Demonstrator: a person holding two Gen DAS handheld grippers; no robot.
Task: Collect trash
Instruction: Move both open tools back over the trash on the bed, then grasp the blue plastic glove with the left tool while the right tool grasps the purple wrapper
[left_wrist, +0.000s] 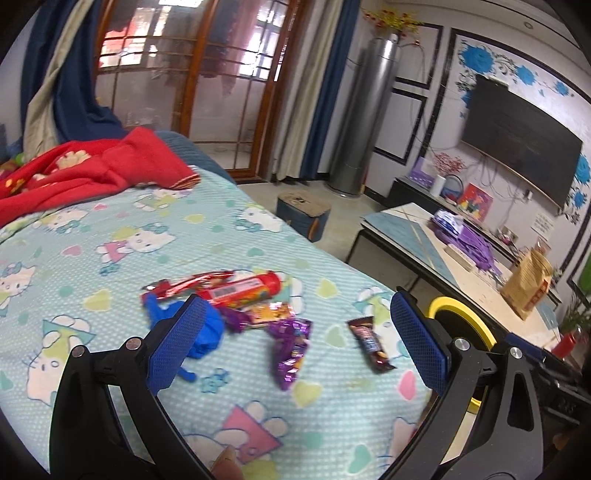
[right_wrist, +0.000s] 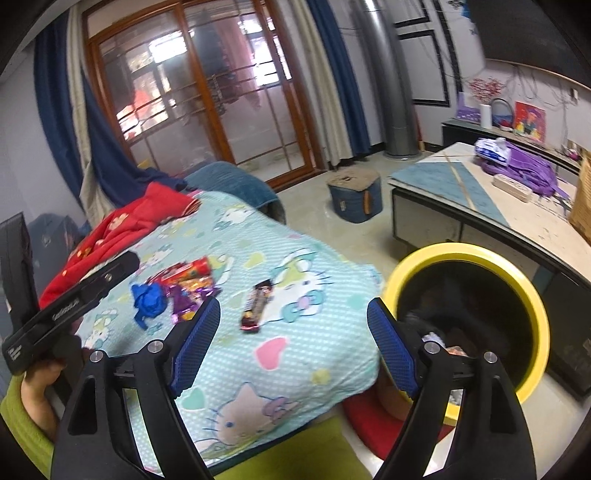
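Observation:
Trash lies on a Hello Kitty sheet (left_wrist: 92, 236): a red tube (left_wrist: 243, 290), a red wrapper (left_wrist: 192, 282), a blue balloon (left_wrist: 207, 328), an orange wrapper (left_wrist: 267, 314), a purple wrapper (left_wrist: 290, 350) and a dark candy-bar wrapper (left_wrist: 371, 345). My left gripper (left_wrist: 295, 347) is open and empty, hovering over the purple wrapper. My right gripper (right_wrist: 293, 347) is open and empty above the sheet's near edge, with the dark wrapper (right_wrist: 256, 306) just ahead. A yellow-rimmed black bin (right_wrist: 469, 314) stands beside the bed to the right and holds some trash.
A red blanket (left_wrist: 74, 173) lies at the bed's far end. A low table (right_wrist: 480, 206) with purple cloth and a paper bag (left_wrist: 528, 284) stands right. A blue stool (right_wrist: 354, 199) sits on the floor. The left gripper's body (right_wrist: 70, 302) shows in the right wrist view.

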